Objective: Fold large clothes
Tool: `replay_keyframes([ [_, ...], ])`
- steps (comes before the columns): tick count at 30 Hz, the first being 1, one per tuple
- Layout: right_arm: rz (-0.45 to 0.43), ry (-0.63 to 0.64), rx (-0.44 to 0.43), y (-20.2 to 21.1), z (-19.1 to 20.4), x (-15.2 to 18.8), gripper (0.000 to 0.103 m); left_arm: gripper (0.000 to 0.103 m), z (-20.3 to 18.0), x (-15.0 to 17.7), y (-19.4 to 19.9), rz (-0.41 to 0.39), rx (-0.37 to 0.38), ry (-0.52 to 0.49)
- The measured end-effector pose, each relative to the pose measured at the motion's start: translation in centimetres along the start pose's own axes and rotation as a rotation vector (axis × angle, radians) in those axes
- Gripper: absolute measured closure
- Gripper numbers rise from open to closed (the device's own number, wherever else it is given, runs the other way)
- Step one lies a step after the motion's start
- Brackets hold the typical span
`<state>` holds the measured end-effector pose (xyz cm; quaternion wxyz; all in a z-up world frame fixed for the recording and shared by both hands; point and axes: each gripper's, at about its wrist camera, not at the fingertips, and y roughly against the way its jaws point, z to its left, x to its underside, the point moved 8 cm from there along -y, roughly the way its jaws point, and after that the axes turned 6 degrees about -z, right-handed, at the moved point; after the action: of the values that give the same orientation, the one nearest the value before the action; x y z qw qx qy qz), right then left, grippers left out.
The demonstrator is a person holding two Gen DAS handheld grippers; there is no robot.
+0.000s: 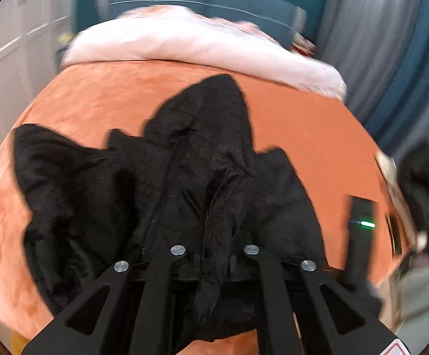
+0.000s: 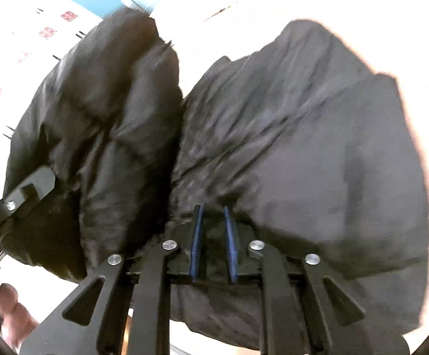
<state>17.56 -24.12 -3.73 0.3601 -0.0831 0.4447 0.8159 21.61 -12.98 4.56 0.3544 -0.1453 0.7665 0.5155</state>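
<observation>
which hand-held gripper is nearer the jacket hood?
Left, as far as these views show. The left hand-held gripper grips the jacket below the hood. The right hand-held gripper clamps jacket fabric; no hood shows in its view.

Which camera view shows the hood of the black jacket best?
The left wrist view: the hood lies whole against the orange bed cover, with the jacket below it. The right wrist view shows only close, blurred black fabric; no hood can be told.
</observation>
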Motion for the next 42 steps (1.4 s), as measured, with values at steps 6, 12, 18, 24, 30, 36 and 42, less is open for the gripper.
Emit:
replay_keyframes([
  [6, 0.005, 0.204, 0.109, -0.4, 4.3, -0.4, 0.087, 0.076, 14.7, 1.8, 3.9, -0.014, -0.262, 0.247],
  [12, 0.003, 0.364, 0.169, -3.3, 10.1, -2.8, 0.087, 0.058, 25.8, 9.6, 4.6, 0.095, -0.277, 0.525],
  [18, 0.054, 0.410, 0.152, -10.7, 13.9, -5.5, 0.087, 0.031, 28.3, 12.5, 1.4, 0.063, -0.019, 0.802],
  [24, 0.182, 0.429, 0.224, -17.4, 12.3, -4.1, 0.088, 0.011, 27.5, 12.4, -3.2, 0.067, 0.062, 0.771],
  [30, 0.186, 0.426, 0.220, -19.7, 10.9, -2.8, 0.090, 0.028, 25.8, 10.5, -6.8, 0.095, 0.164, 0.692],
  [36, 0.201, 0.340, 0.163, -17.4, 10.3, -4.1, 0.089, 0.079, 21.4, 4.4, -3.0, 0.043, 0.194, 0.546],
  [42, 0.128, 0.137, 0.043, -6.5, 5.0, -3.3, 0.087, 0.084, 12.5, -1.3, 0.9, -0.001, 0.236, 0.315],
])
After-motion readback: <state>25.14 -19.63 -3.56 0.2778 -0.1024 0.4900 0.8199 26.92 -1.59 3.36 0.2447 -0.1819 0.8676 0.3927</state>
